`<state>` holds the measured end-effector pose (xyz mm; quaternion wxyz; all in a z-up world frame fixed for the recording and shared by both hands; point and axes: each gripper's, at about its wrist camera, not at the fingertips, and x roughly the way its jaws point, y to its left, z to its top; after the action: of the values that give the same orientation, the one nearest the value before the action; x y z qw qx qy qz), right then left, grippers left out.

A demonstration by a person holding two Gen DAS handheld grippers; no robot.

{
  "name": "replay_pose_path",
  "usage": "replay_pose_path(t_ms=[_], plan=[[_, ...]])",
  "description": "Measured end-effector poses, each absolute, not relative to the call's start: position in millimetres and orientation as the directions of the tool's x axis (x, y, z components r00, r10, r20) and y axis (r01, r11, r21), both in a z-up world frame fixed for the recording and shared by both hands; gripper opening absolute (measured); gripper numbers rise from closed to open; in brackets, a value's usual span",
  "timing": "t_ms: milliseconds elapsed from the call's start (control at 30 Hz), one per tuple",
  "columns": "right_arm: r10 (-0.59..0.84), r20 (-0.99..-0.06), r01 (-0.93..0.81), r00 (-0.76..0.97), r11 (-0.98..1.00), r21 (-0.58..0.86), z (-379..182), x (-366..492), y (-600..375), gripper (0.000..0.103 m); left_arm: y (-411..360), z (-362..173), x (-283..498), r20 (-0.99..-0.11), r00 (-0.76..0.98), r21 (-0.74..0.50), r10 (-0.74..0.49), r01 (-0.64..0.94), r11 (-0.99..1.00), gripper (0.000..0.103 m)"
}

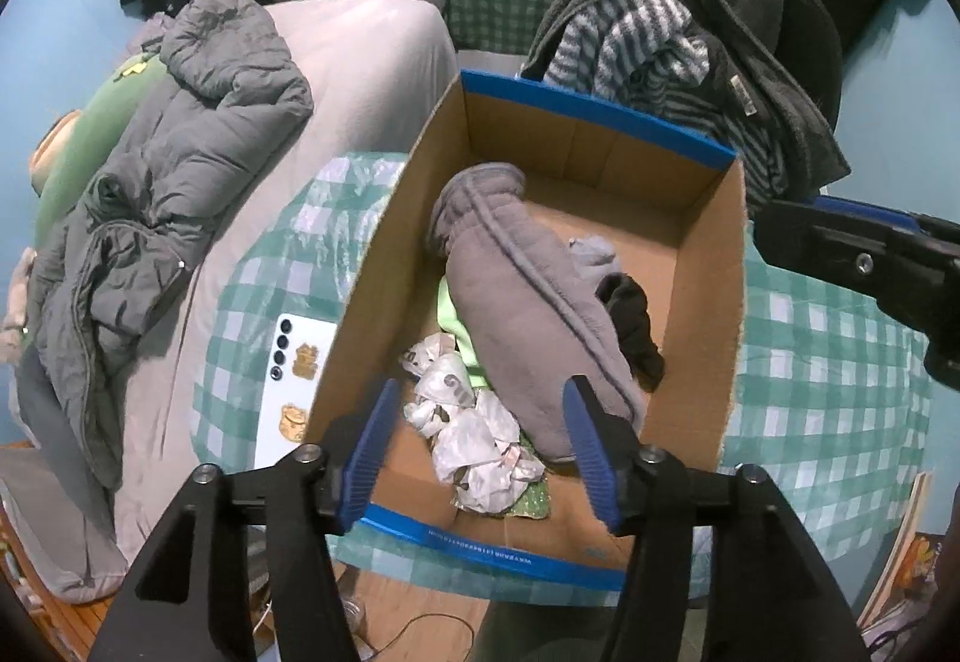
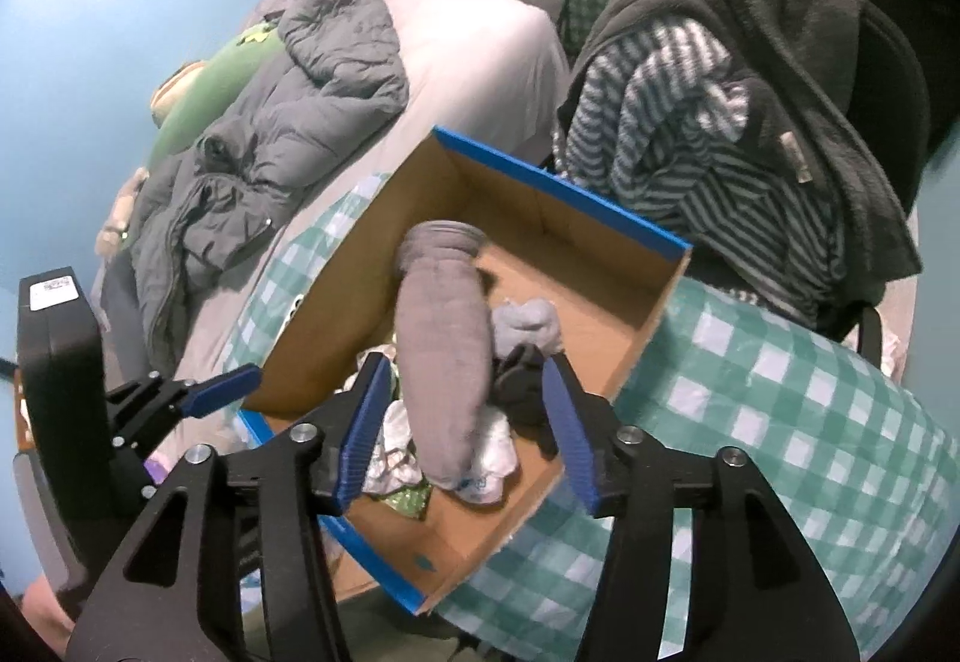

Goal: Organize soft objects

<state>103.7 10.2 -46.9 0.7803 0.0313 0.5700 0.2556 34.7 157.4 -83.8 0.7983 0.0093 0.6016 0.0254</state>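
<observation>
A cardboard box [image 1: 600, 113] with a blue rim stands on a green checked cloth [image 1: 828, 374]. In the box lie a long grey fleece piece [image 1: 528, 314], a black soft item [image 1: 630, 326], a pale grey sock [image 1: 594, 254], a bit of lime fabric [image 1: 456, 326] and crumpled white bags [image 1: 474, 434]. My left gripper [image 1: 480, 398] hangs open over the box's near end, its pads clear of the fleece. In the right wrist view my right gripper [image 2: 465, 368] is open above the box [image 2: 558, 188], with the grey fleece [image 2: 444, 344] lying loose below and between its fingers.
A grey puffer jacket [image 1: 180, 170] sprawls on the bed [image 1: 372, 62] to the left. A white phone [image 1: 294, 380] lies beside the box. Striped and dark fleece clothes [image 1: 660, 44] are draped over a chair behind the box. Wooden floor shows below the cloth's edge.
</observation>
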Motion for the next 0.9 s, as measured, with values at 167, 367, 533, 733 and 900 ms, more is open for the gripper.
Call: replay_pose_path(t_ms=[167,367,533,733,900], plan=[[0.412,-0.879,-0.344,0.241,0.883,0.319,-34,96,-5,0.067,157,-64,28,-0.953,0.299,0.044,0.051,-0.029,0.999,0.071],[0.399,-0.875,-0.338,0.275,0.892,0.301,-13,85,-22,0.071,155,-41,22,-0.946,0.321,0.036,0.042,-0.025,0.999,0.080],[0.397,-0.864,-0.329,0.309,0.897,0.295,6,77,-36,0.072,150,-24,18,-0.942,0.331,0.042,0.046,-0.018,0.999,0.081],[0.387,-0.858,-0.307,0.338,0.907,0.288,20,65,-53,0.073,142,-12,11,-0.939,0.342,0.036,0.037,-0.009,0.999,0.083],[0.373,-0.859,-0.282,0.350,0.917,0.283,26,57,-68,0.074,135,-3,4,-0.935,0.353,0.043,0.040,0.002,0.999,0.086]])
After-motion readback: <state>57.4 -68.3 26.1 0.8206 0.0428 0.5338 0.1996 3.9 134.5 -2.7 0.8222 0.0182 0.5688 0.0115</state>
